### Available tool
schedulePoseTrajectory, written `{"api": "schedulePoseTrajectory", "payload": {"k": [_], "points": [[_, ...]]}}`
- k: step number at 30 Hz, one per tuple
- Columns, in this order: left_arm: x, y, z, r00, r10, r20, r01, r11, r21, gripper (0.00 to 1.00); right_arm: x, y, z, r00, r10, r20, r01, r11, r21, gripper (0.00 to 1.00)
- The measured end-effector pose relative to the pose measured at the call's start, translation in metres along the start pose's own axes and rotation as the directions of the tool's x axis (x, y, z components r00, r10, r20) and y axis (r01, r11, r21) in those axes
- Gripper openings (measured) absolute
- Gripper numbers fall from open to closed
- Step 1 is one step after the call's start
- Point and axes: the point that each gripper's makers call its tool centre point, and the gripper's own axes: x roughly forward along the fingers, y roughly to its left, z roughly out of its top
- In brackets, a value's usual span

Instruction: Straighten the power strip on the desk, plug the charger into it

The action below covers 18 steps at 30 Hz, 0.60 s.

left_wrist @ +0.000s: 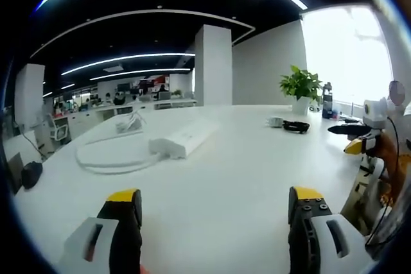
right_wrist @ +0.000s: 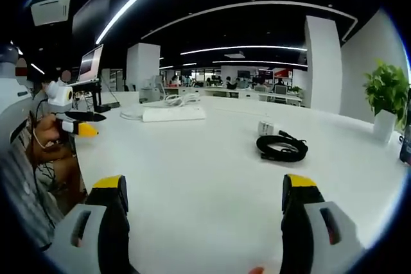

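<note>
In the left gripper view the power strip [left_wrist: 185, 138] lies on the counter [left_wrist: 244, 178] ahead and left of centre, with its cord [left_wrist: 109, 158] looping on the counter to its left and a loose bundle of cable [left_wrist: 130, 122] behind it. Well to the right of the strip sit the charger [left_wrist: 275, 121] and, touching or just beside it on its right, a coiled cable [left_wrist: 297, 126]; a potted plant [left_wrist: 300, 91] stands behind them near the window. In the right gripper view the strip [right_wrist: 173, 113] lies far ahead to the left, the charger [right_wrist: 266, 127] nearer and right of centre, the coiled cable [right_wrist: 281, 147] just in front of it, and the plant [right_wrist: 386, 97] at the far right.
</note>
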Motion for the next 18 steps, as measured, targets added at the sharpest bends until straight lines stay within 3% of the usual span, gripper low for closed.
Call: {"api": "schedulePoseTrajectory", "payload": {"k": [18], "points": [[0.011,-0.013,0.011,0.999,-0.040,-0.003,0.040,0.998,0.049,0.95,0.013,0.007,0.013,0.997,0.070,0.019,-0.070,0.998,-0.004,1.00]]}}
